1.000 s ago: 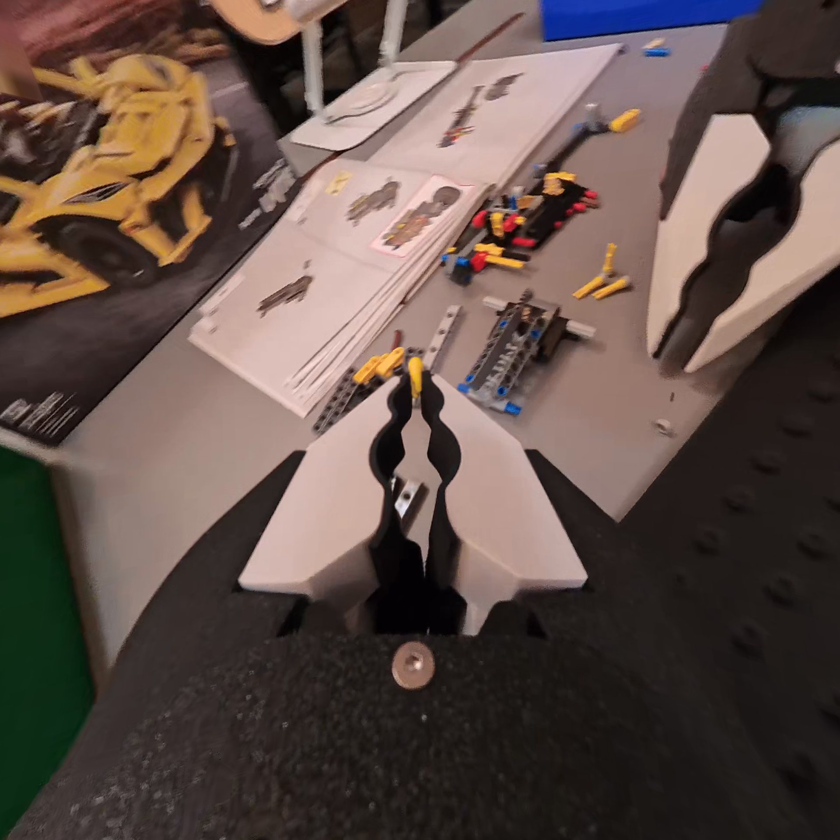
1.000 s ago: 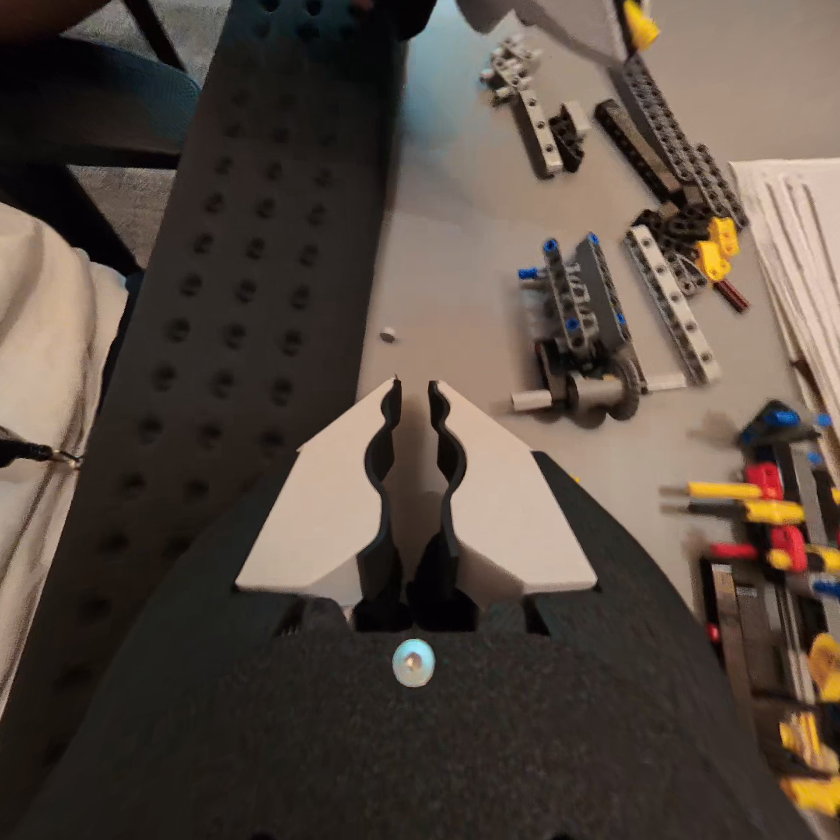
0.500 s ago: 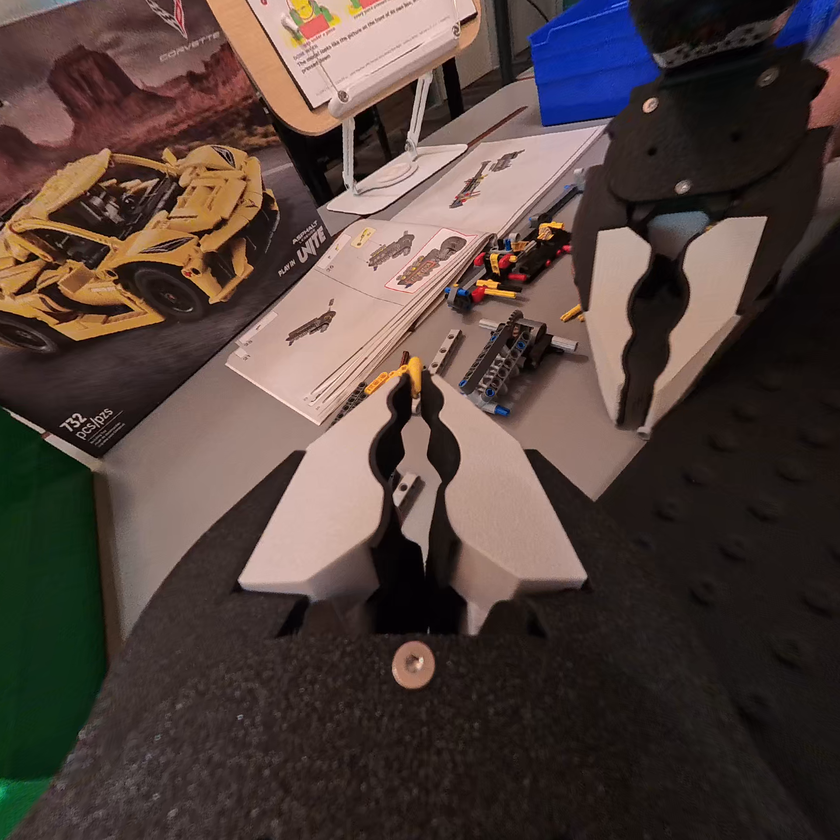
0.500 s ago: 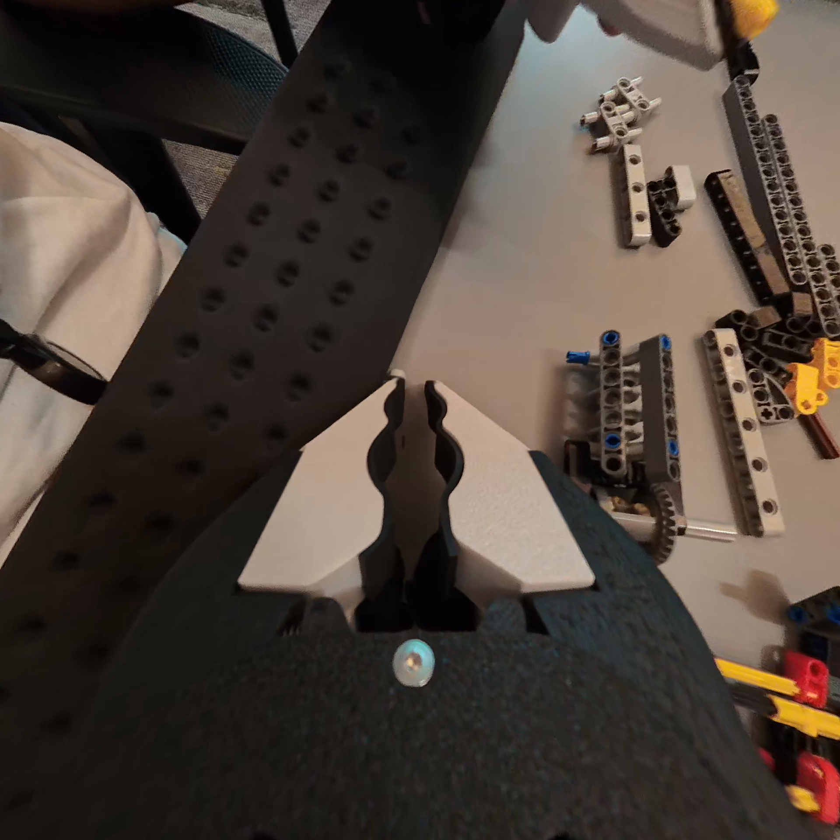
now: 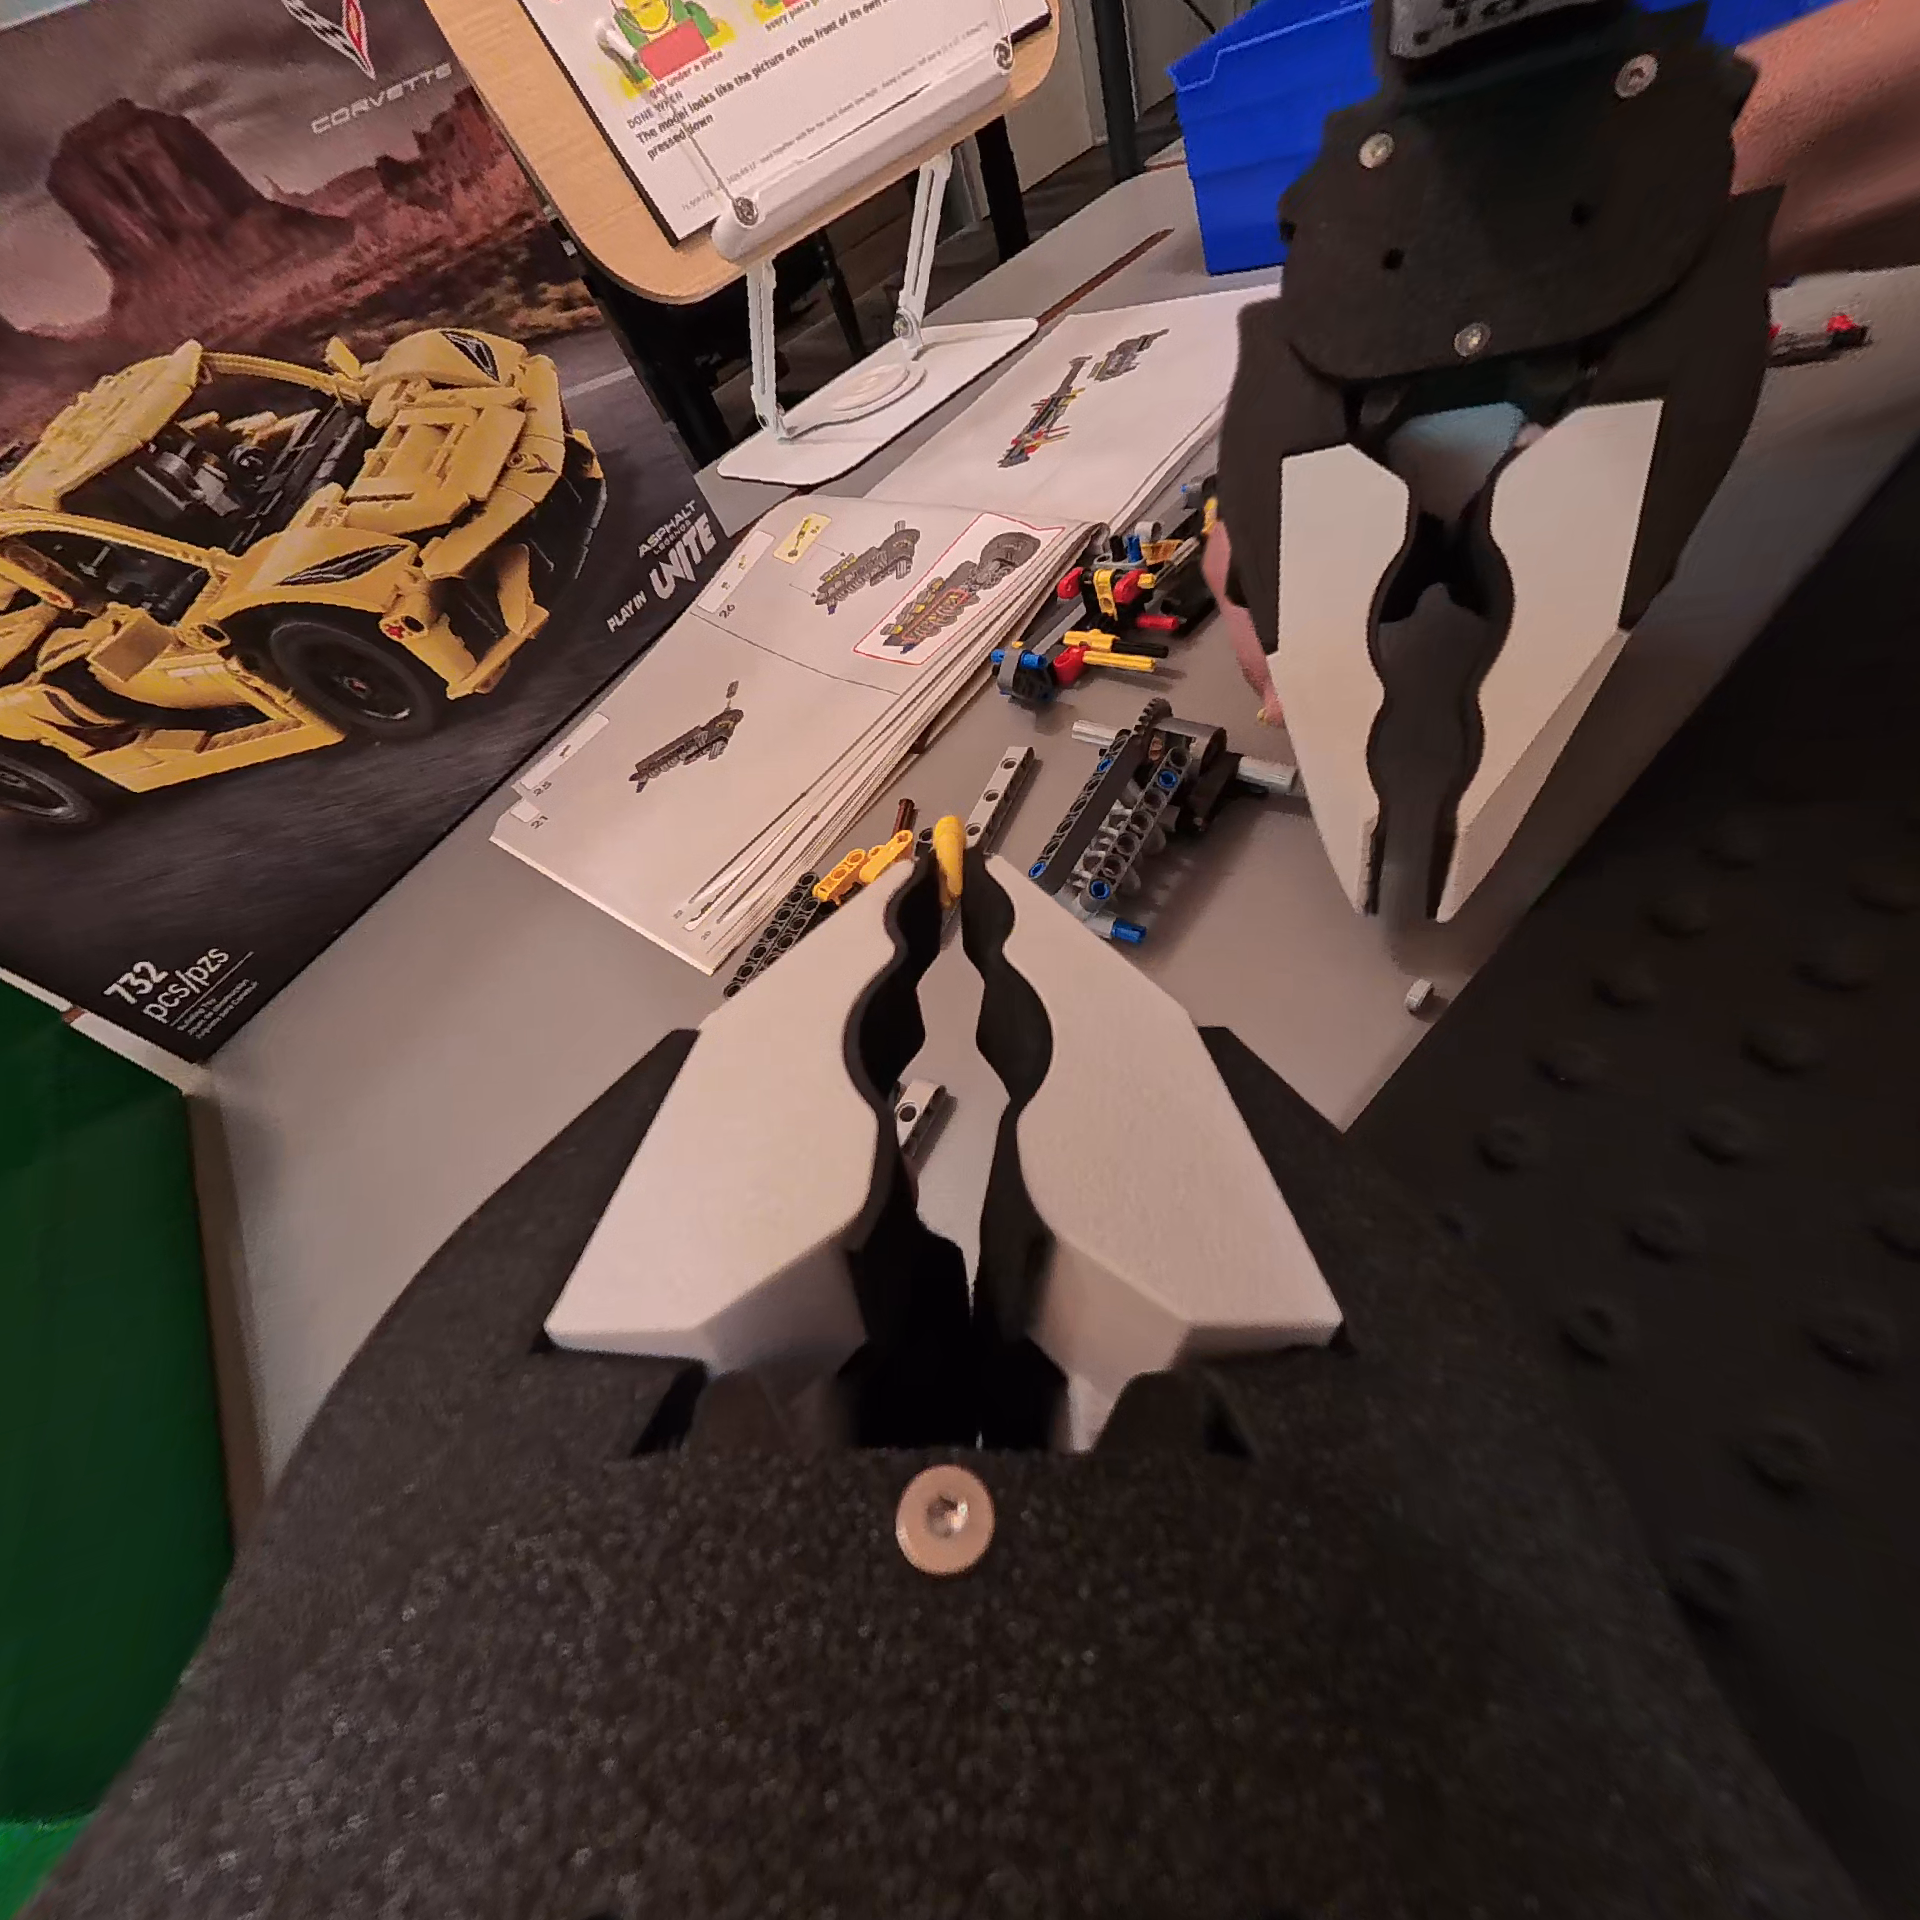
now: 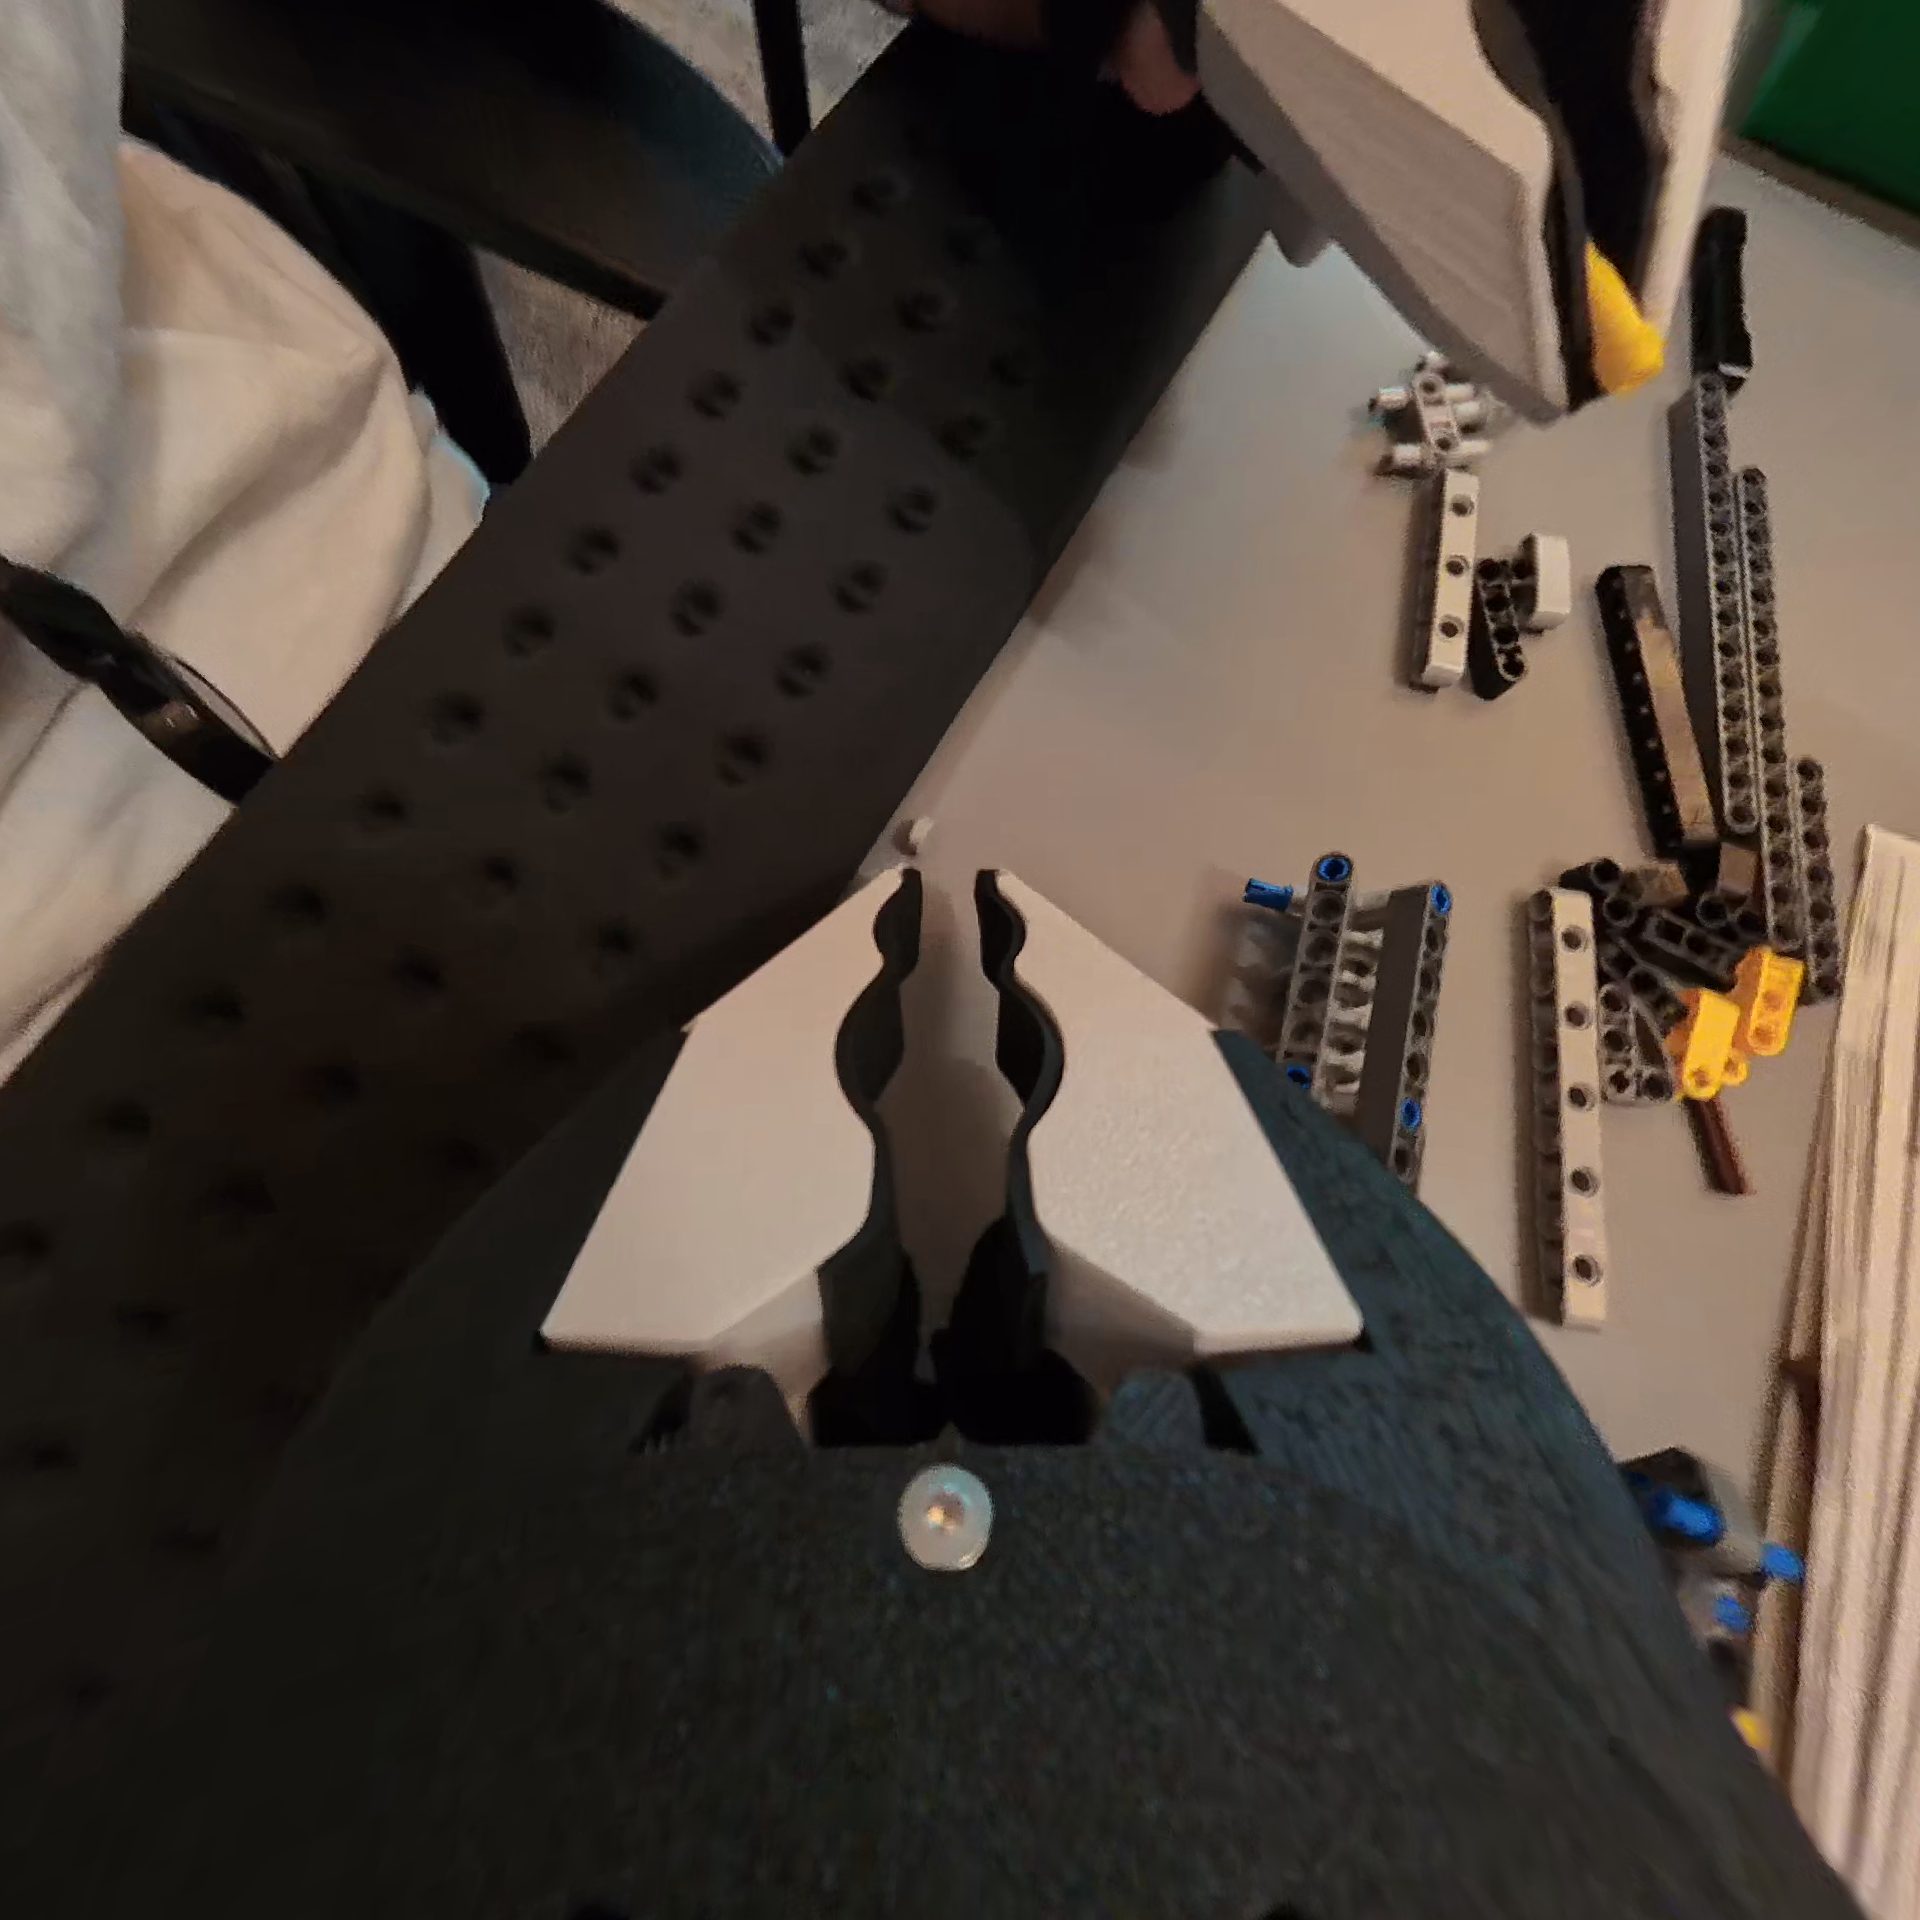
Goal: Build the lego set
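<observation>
Grey table | left gripper still pinches yellow piece | right gripper, slightly parted and empty, has drawn back from small grey piece just ahead | pickup pending

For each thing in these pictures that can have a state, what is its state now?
left gripper: shut on the yellow piece
yellow piece: pinched at the fingertips, held above the table
right gripper: open, empty
instruction booklet: open, flat on the table
gear assembly: partly built, lying on the table
grey beam: loose, lying flat
</observation>
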`<state>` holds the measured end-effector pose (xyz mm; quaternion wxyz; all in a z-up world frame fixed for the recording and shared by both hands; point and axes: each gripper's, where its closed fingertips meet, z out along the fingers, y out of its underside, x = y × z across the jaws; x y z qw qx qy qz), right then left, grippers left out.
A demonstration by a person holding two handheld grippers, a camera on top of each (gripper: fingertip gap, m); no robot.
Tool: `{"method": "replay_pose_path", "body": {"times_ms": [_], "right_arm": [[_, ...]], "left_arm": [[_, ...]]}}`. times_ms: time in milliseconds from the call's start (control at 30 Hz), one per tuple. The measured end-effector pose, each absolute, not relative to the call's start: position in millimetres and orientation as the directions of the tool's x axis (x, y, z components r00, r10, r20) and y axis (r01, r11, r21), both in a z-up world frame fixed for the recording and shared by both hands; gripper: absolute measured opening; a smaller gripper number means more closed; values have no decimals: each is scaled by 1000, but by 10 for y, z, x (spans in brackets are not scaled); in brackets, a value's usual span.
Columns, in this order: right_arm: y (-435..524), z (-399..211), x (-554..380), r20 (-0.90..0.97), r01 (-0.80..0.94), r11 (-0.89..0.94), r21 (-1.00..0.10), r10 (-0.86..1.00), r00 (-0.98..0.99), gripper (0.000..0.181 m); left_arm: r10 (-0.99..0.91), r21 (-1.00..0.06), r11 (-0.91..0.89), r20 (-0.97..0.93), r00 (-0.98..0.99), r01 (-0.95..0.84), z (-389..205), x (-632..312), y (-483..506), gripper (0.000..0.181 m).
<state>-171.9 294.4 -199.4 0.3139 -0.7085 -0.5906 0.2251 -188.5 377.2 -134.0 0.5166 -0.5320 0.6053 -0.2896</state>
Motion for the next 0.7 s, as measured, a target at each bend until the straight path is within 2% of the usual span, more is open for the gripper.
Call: {"method": "replay_pose_path", "body": {"times_ms": [133,267,500,700], "right_arm": [[2956,-2024,-1801,60,736,0,-677,997,55,9],[2953,-2058,-1857,-13,741,-12,-671,1000,5,9],[2932,-2132,-1891,-8,758,1,-652,1000,-9,7],[2920,-2132,-1739,64,824,1,-567,997,42,7]], "left_arm": [[-937,-893,284,-336,99,-348,-1346,-1885,3759,2],[-934,-892,293,-344,98,-346,-1342,-1888,3750,2],[-935,-891,293,-342,89,-346,-1346,-1887,3741,2],[-932,-888,305,-353,83,-344,-1347,-1887,3724,2]]}}
